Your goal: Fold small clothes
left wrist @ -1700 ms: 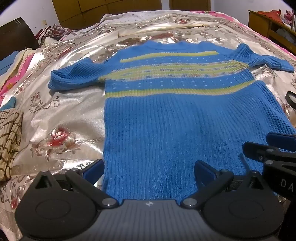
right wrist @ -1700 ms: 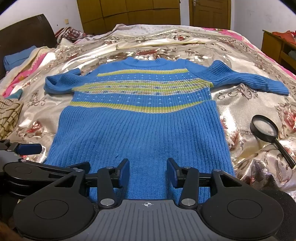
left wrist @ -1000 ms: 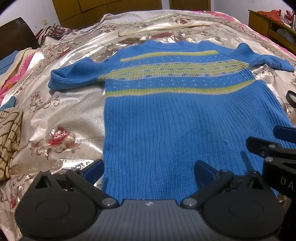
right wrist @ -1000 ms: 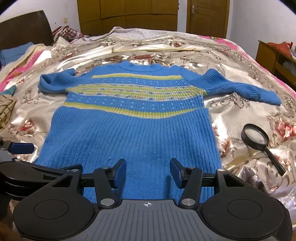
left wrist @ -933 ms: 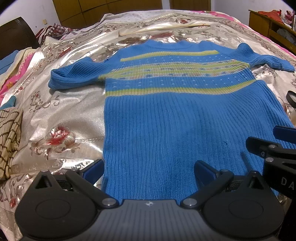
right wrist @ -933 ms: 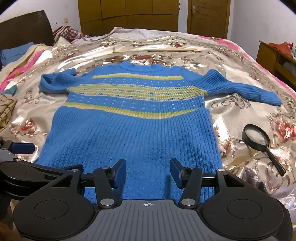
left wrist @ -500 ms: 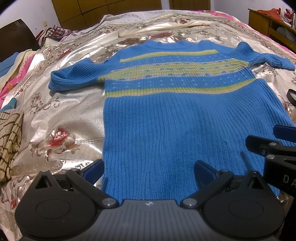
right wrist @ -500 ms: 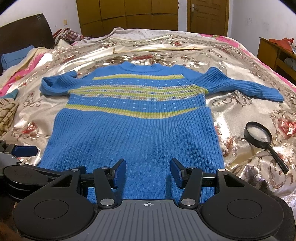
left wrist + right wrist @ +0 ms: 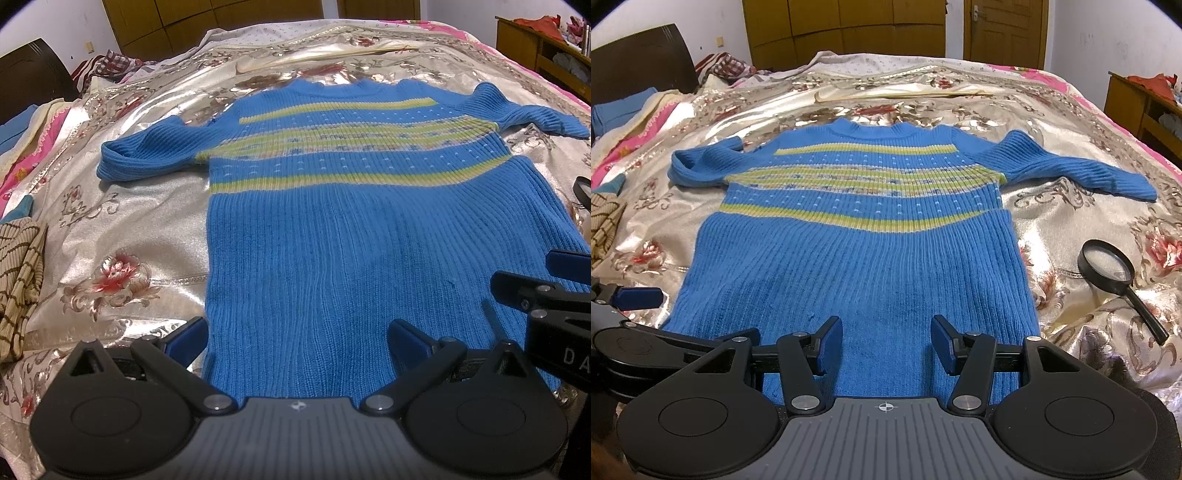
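A small blue knit sweater (image 9: pixel 351 236) with yellow-green stripes lies flat and spread out on the bed, sleeves out to both sides; it also shows in the right wrist view (image 9: pixel 860 258). My left gripper (image 9: pixel 295 339) is open wide and empty, low over the sweater's bottom hem near its left corner. My right gripper (image 9: pixel 886 345) is open and empty over the hem further right. The right gripper's fingers (image 9: pixel 535 291) show at the right edge of the left wrist view, and the left gripper's finger (image 9: pixel 635 299) shows at the left of the right wrist view.
A shiny floral bedspread (image 9: pixel 1071 110) covers the bed. A black magnifying glass (image 9: pixel 1108 267) lies right of the sweater. A brown striped cloth (image 9: pixel 18 280) sits at the left edge. Pillows and clothes pile at far left; a wooden cabinet (image 9: pixel 1137 103) stands right.
The right gripper has shifted slightly and the view has steadied; the sweater has not moved. Both grippers stay open and empty at the hem.
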